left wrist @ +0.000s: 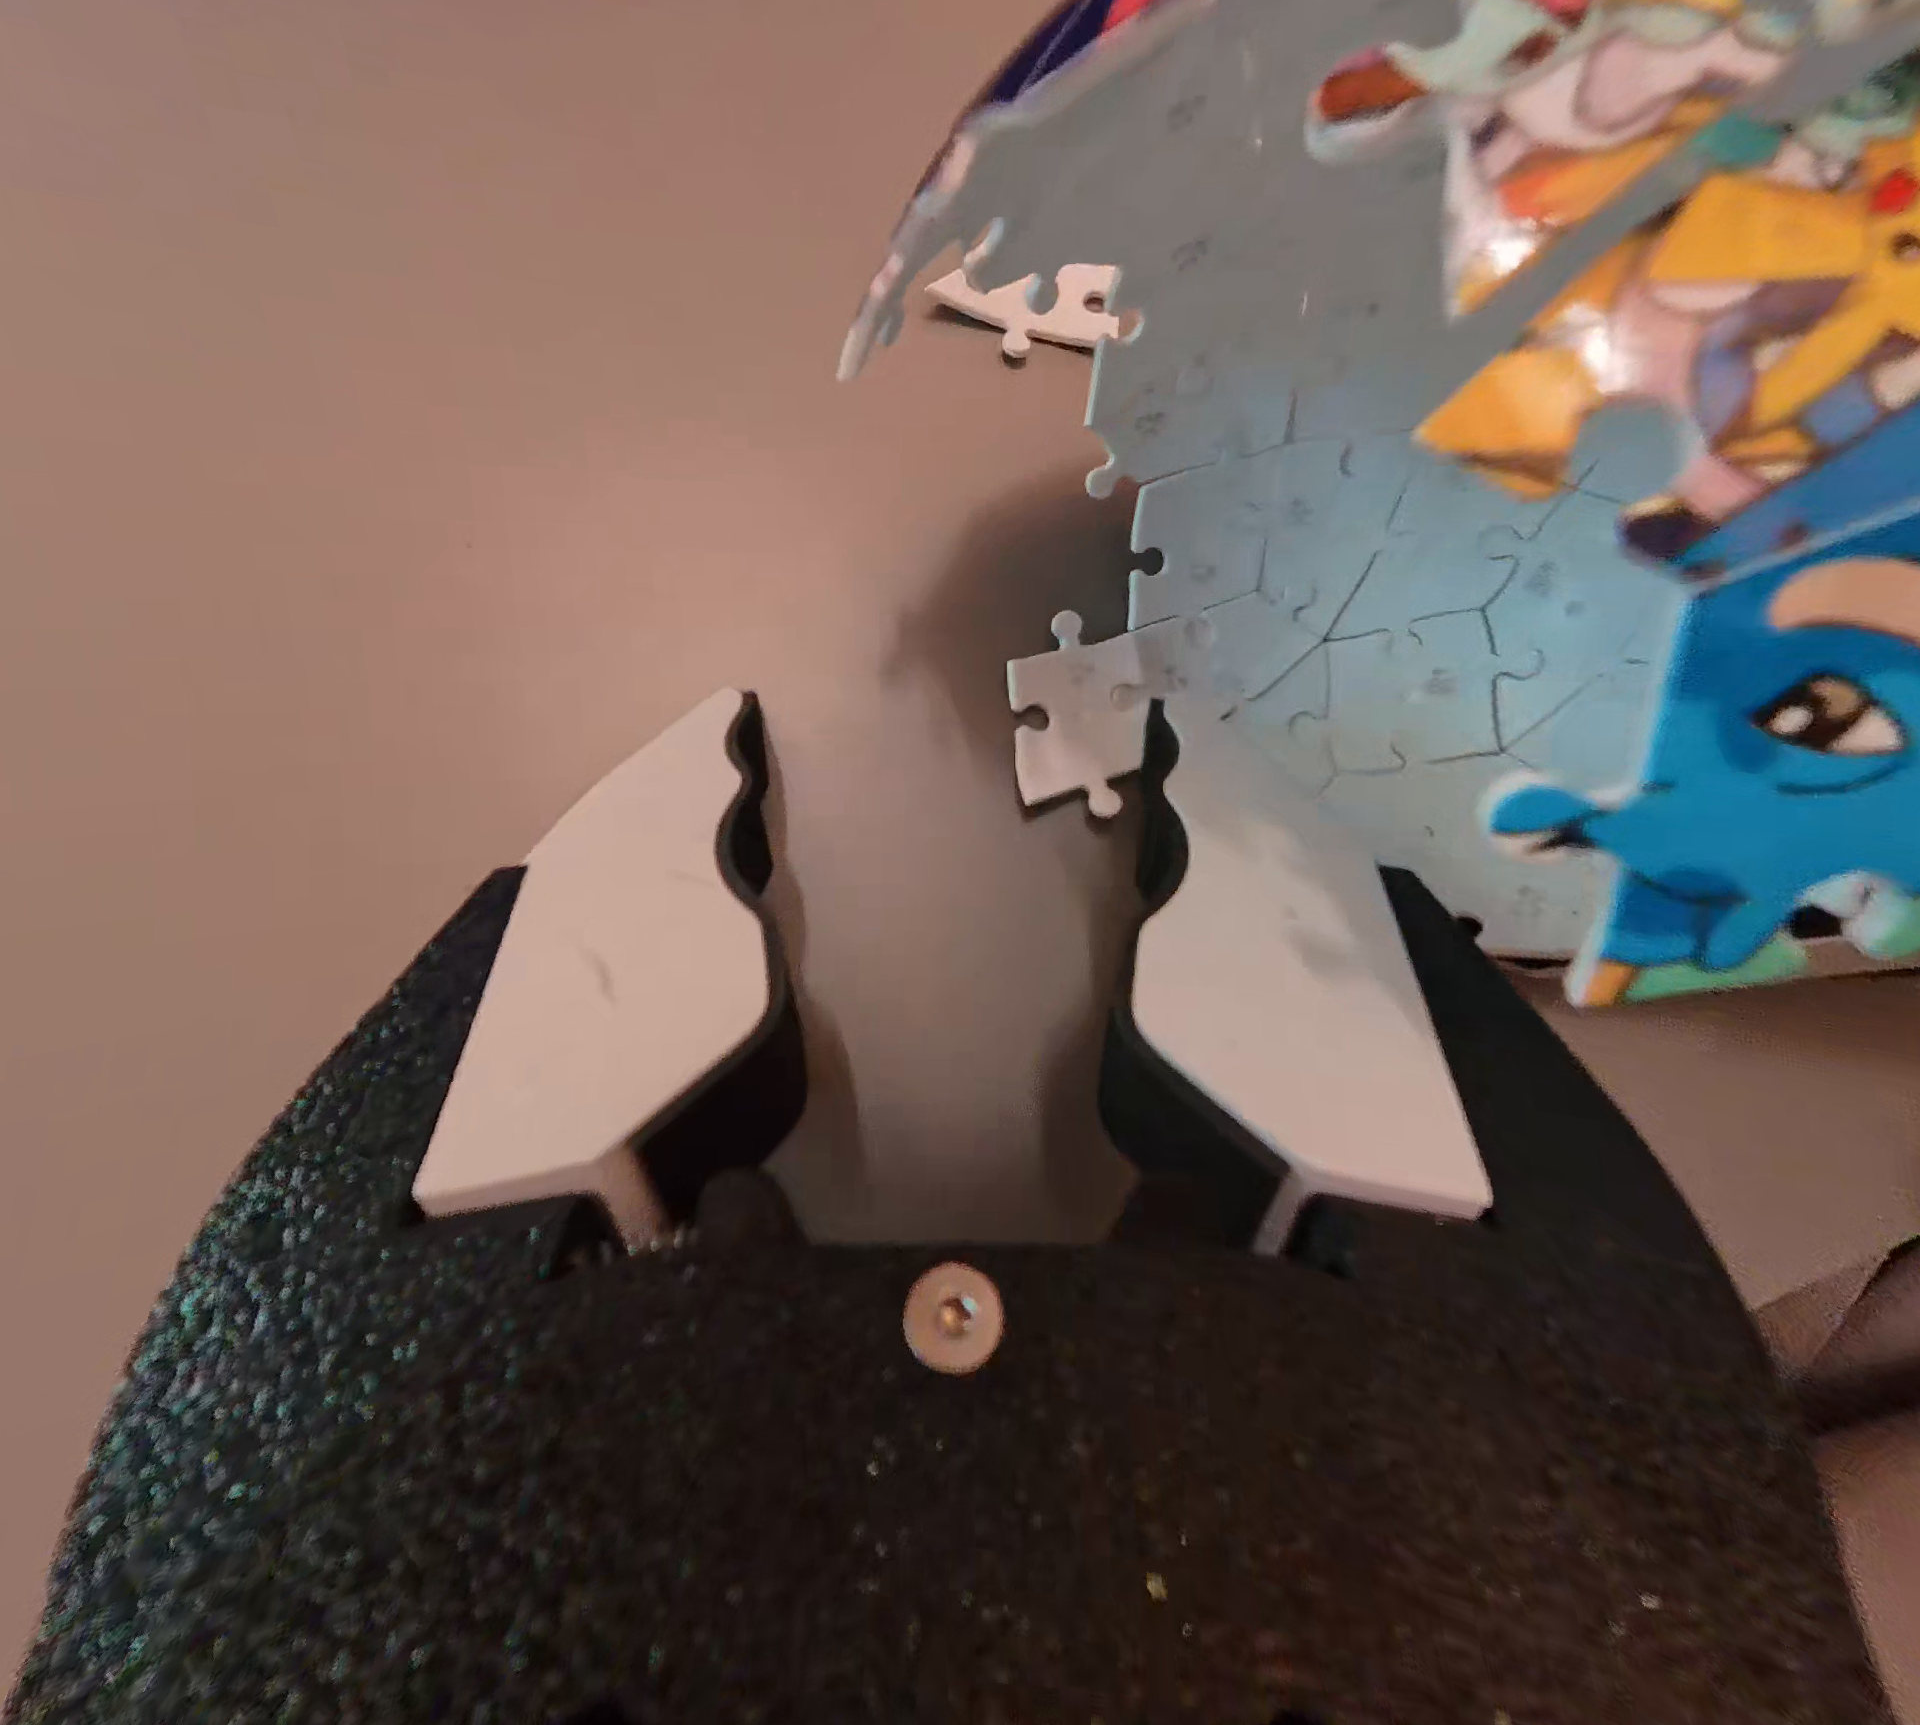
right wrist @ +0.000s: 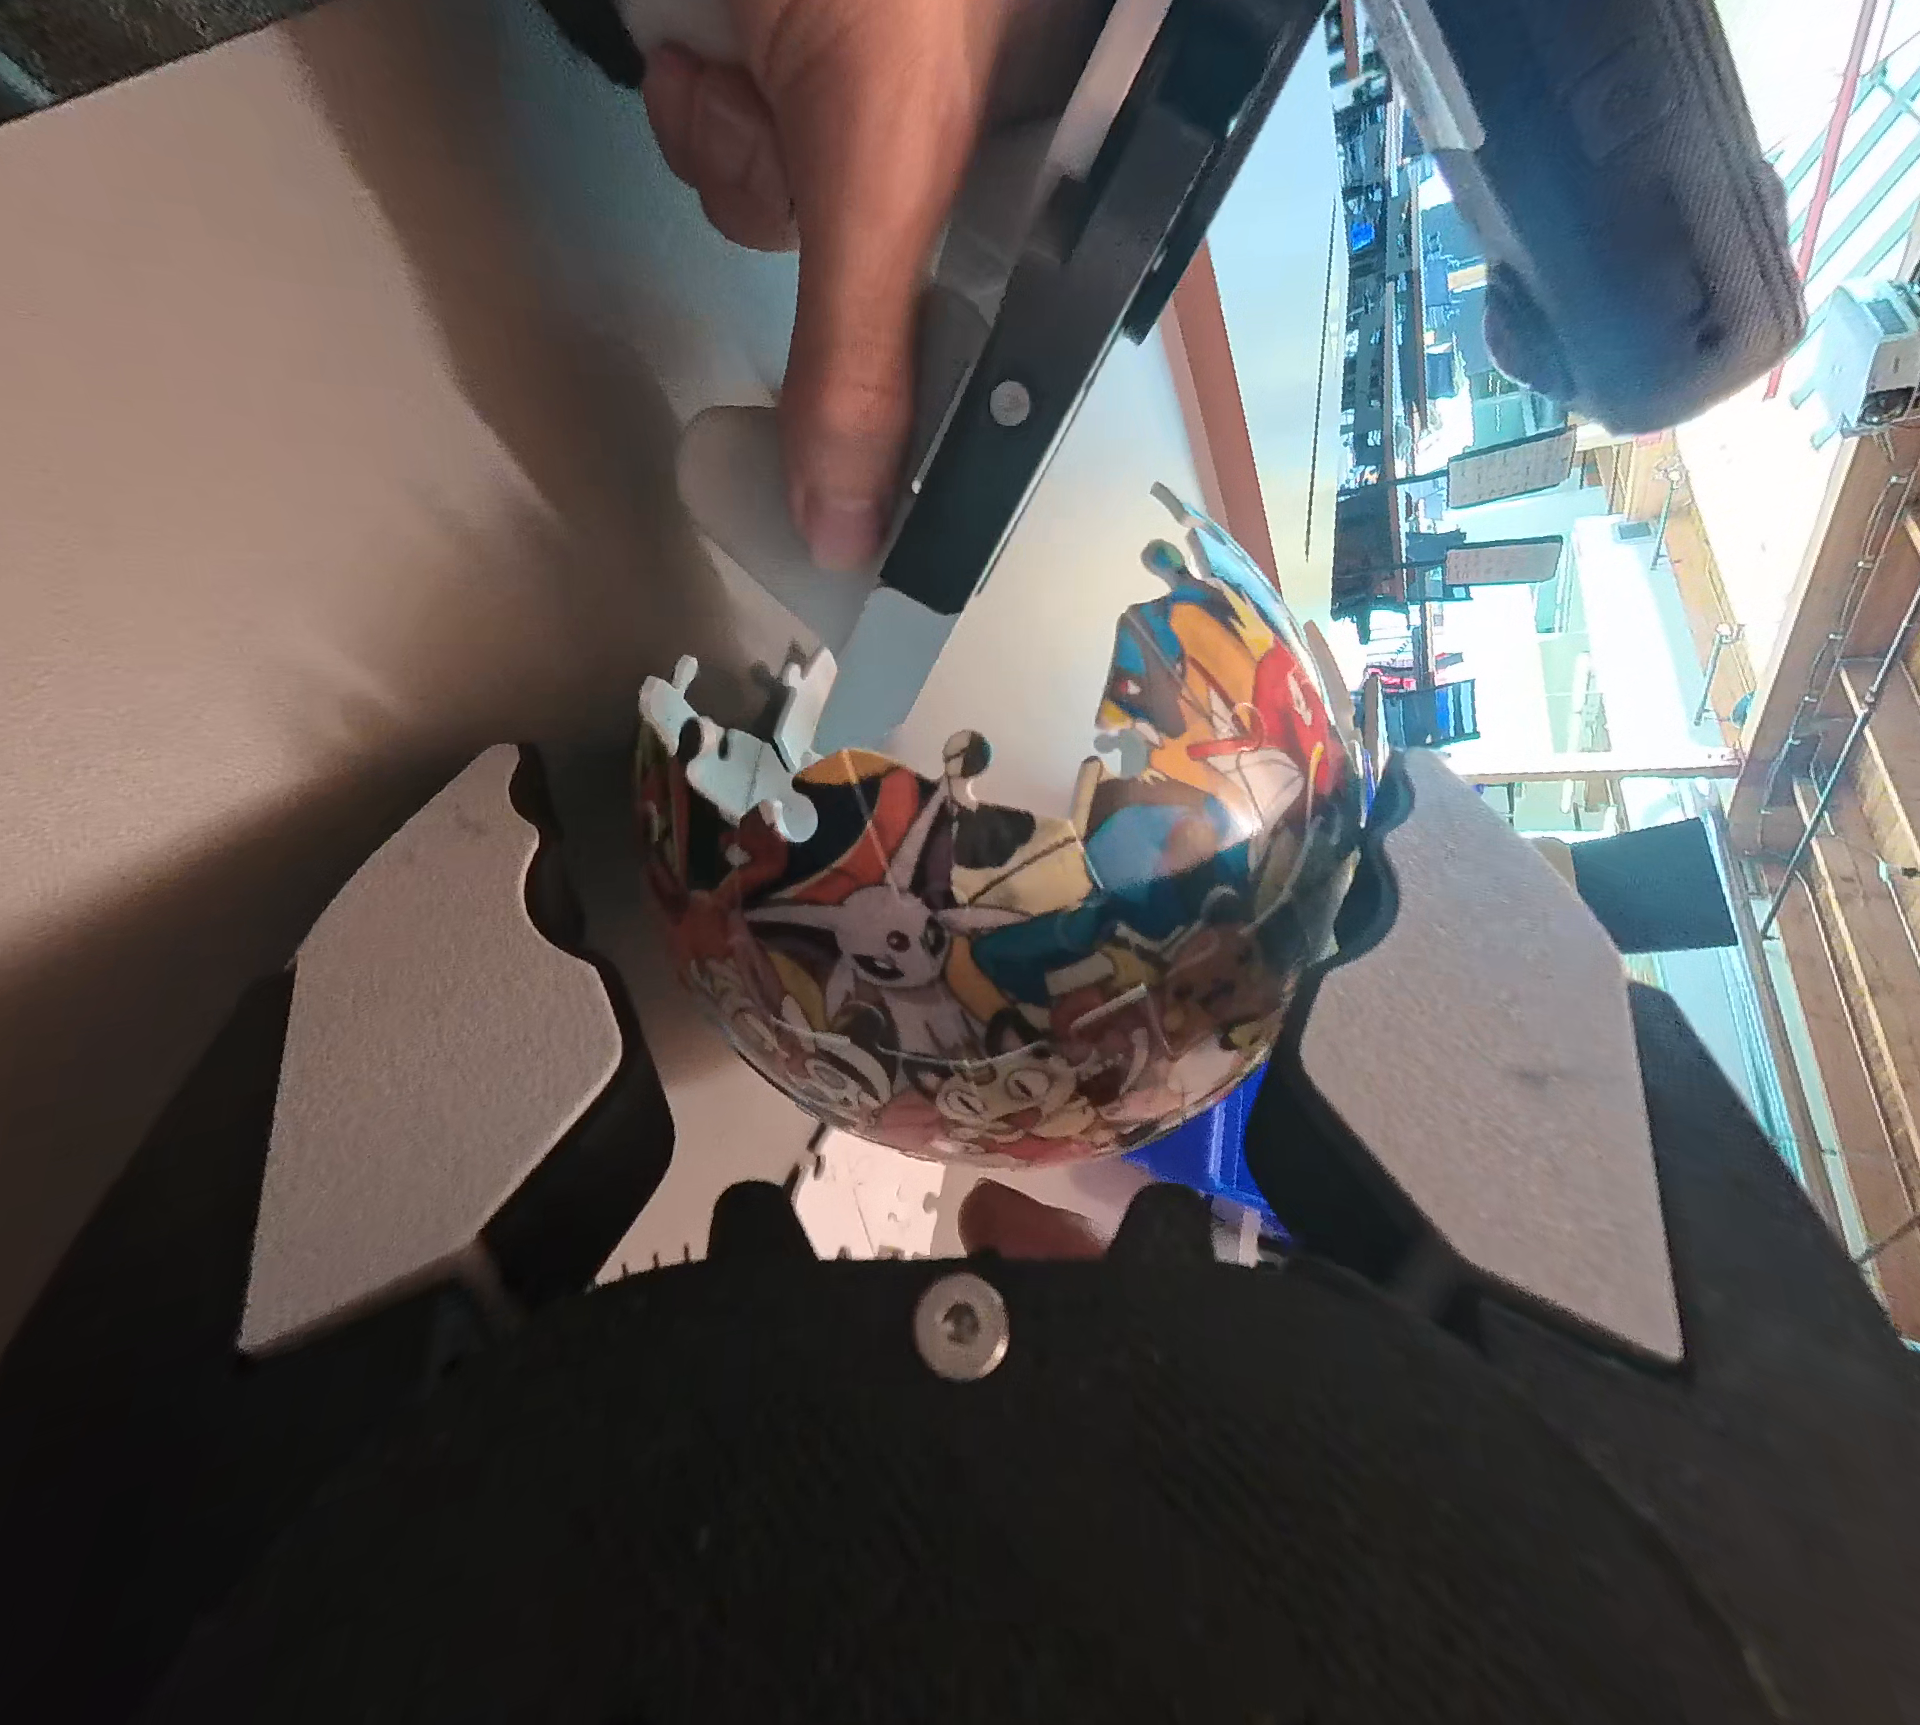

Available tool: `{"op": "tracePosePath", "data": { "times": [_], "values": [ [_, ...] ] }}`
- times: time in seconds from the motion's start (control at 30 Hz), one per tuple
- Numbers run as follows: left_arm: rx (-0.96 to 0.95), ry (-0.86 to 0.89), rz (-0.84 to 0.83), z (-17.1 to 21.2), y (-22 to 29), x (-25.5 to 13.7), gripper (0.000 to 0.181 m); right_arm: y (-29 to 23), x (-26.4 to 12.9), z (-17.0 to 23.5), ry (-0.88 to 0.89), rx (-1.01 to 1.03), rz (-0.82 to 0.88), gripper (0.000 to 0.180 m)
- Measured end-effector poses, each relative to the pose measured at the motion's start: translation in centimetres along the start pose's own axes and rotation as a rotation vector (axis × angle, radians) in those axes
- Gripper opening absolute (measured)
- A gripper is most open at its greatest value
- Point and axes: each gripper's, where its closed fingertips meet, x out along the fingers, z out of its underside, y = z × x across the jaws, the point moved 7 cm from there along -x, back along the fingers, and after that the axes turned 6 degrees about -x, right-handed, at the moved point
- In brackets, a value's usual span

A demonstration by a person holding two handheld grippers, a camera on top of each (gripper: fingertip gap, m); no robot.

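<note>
Beige table [left wrist: 416, 325], cluttered room beyond. My right gripper [right wrist: 961, 854] clasps the half-built puzzle ball [right wrist: 997, 937]. My left gripper [left wrist: 961, 766] gapes beside its rim, a hand [right wrist: 862, 117] behind.

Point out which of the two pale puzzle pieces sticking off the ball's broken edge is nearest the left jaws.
The lower pale piece, right at the left gripper's right fingertip. The other pale piece juts from the puzzle ball higher up, well beyond the jaws.
</note>
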Motion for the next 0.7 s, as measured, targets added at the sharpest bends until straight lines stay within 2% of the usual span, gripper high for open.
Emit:
{"op": "tracePosePath", "data": {
  "times": [0.27, 0.57, 0.7],
  "values": [
    [0.077, -0.023, -0.073, 0.16, 0.33, 0.41, 0.065, 0.08, -0.02, 0.0, -0.004, -0.001, 0.002, 0.142],
    [0.143, -0.033, -0.098, 0.04, 1.02, 0.48, 0.07, 0.07, 0.06, -0.25, 0.013, 0.024, 0.0, 0.142],
    [0.032, 0.001, -0.032, -0.07, 0.37, 0.39, 0.074, 0.09, 0.04, -0.09, 0.005, 0.024, -0.002, 0.142]
  ]
}}
